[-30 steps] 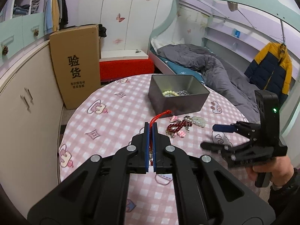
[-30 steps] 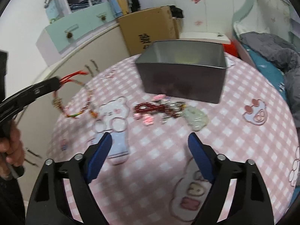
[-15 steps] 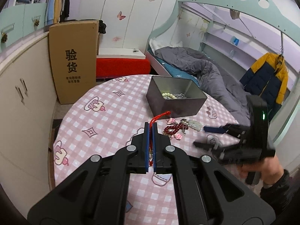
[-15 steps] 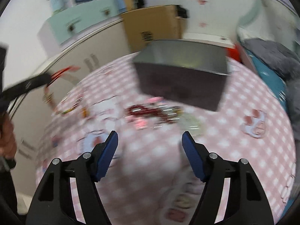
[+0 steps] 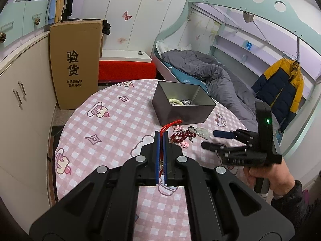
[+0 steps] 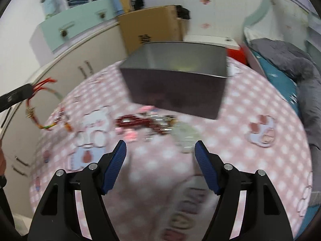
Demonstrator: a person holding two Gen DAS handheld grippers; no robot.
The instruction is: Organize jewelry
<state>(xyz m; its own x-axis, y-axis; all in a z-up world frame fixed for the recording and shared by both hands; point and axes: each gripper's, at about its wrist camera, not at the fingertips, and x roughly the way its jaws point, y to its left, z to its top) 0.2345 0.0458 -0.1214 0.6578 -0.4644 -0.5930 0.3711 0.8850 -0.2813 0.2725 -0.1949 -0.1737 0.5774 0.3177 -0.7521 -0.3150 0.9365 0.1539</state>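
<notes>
My left gripper [image 5: 160, 138] is shut on a red cord bracelet [image 5: 170, 125] and holds it above the pink checked table [image 5: 112, 124]. In the right wrist view the bracelet [image 6: 38, 118] hangs as a loop at the far left. A dark metal box [image 5: 180, 108] at the table's far side holds pale beads and a chain. A heap of jewelry [image 5: 185, 135] with dark red beads, pink charms and a pale green pendant lies just in front of the box [image 6: 174, 84]. My right gripper [image 6: 160, 152] is open, close behind the blurred heap [image 6: 148, 122].
A tall cardboard carton [image 5: 75, 64] stands by cream cupboards [image 5: 22, 110] at the left. A bed with a grey duvet [image 5: 210, 74] lies behind the table. A yellow and navy jacket [image 5: 280, 84] hangs at the right.
My right gripper has moved forward toward the heap and the box, and its jaws have narrowed a little. My left gripper has risen slightly and keeps the bracelet.
</notes>
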